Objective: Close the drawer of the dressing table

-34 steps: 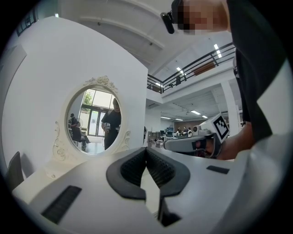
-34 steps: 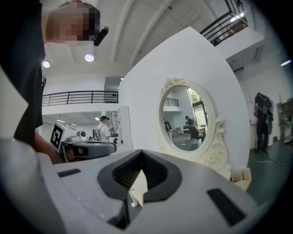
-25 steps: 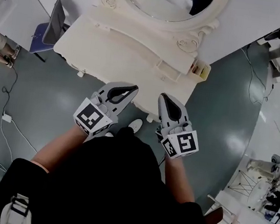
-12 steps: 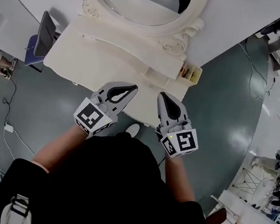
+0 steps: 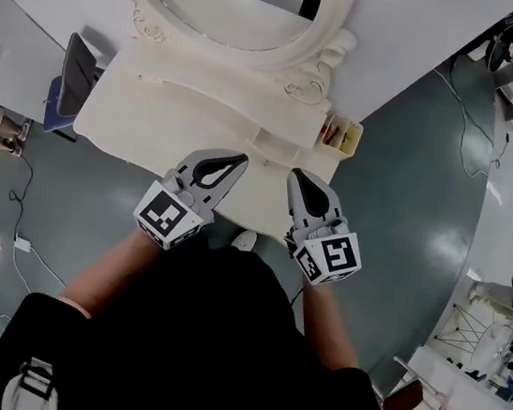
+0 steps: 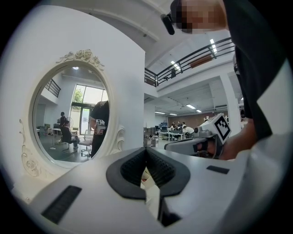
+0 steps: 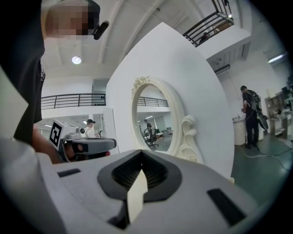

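The cream dressing table (image 5: pixel 156 114) stands in front of me under its oval mirror (image 5: pixel 238 2). A small drawer (image 5: pixel 342 133) sticks out open at the right end of its raised back shelf, with small reddish and yellow things inside. My left gripper (image 5: pixel 240 158) and right gripper (image 5: pixel 295 174) are side by side over the table's front edge, both shut and holding nothing. The drawer lies beyond and to the right of the right gripper, apart from it. In the left gripper view the jaws of the left gripper (image 6: pixel 146 151) meet at the tip; the right gripper (image 7: pixel 141 153) looks the same in its own view.
A blue-seated chair (image 5: pixel 72 69) stands at the table's left end. Cables (image 5: pixel 20 237) trail over the grey floor at left. My white shoe (image 5: pixel 245 239) shows under the table's front edge. A person (image 7: pixel 251 114) stands far off to the right.
Both grippers have moved forward together, from the table's front edge to over its top. The table and mirror have slid left in the head view.
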The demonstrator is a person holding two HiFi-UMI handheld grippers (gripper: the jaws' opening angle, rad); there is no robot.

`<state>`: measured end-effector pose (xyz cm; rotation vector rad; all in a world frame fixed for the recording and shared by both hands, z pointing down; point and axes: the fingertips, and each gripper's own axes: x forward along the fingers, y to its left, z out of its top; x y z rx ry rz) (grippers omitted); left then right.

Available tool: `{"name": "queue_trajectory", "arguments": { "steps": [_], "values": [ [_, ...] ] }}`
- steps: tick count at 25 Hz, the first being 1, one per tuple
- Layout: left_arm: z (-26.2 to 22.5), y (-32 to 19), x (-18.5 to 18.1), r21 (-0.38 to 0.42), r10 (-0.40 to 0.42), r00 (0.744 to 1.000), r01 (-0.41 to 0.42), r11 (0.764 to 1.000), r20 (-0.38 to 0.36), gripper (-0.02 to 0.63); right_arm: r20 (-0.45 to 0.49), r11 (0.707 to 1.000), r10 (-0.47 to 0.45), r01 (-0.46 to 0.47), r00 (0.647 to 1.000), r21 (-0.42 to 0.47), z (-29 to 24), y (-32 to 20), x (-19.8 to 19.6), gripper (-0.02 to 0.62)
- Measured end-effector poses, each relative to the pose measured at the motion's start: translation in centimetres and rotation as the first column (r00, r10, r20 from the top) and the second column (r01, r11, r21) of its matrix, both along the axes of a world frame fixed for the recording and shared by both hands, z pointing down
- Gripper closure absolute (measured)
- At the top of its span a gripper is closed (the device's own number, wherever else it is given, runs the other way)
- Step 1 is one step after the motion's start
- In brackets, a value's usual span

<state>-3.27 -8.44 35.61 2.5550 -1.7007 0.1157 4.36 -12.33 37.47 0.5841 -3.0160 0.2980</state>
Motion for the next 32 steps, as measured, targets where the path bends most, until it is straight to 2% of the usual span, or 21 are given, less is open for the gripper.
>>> {"name": "queue_trajectory", "arguments": {
  "steps": [7,15,21,26,32],
  "values": [
    [1.0,-2.4,-1.3,-0.01,0.062,0.998,-0.063,0.998,-0.029,0.612,-0.035,0.997,0.069,-0.07,0.997,-0.035,2.1,-2.1,-0.9,0.592],
    [3.1,-5.1,-3.4,-0.011,0.219,0.975,-0.22,0.975,-0.033,0.612,-0.132,0.971,0.205,-0.218,0.97,-0.096,6.6,-3.8,-2.9,0.592],
    [4.9,-6.8,-4.4,-0.018,0.349,0.937,-0.349,0.937,-0.014,0.612,-0.219,0.92,0.318,-0.356,0.923,-0.165,11.6,-4.7,-3.7,0.592],
    [6.5,-7.9,-5.0,-0.019,0.415,0.91,-0.415,0.91,-0.013,0.612,-0.291,0.864,0.39,-0.456,0.874,-0.213,15.6,-4.6,-3.6,0.591],
    [8.1,-8.7,-4.9,-0.026,0.48,0.877,-0.481,0.876,-0.036,0.612,-0.404,0.793,0.396,-0.529,0.825,-0.303,22.0,-3.5,-3.7,0.572]
  ]
}}
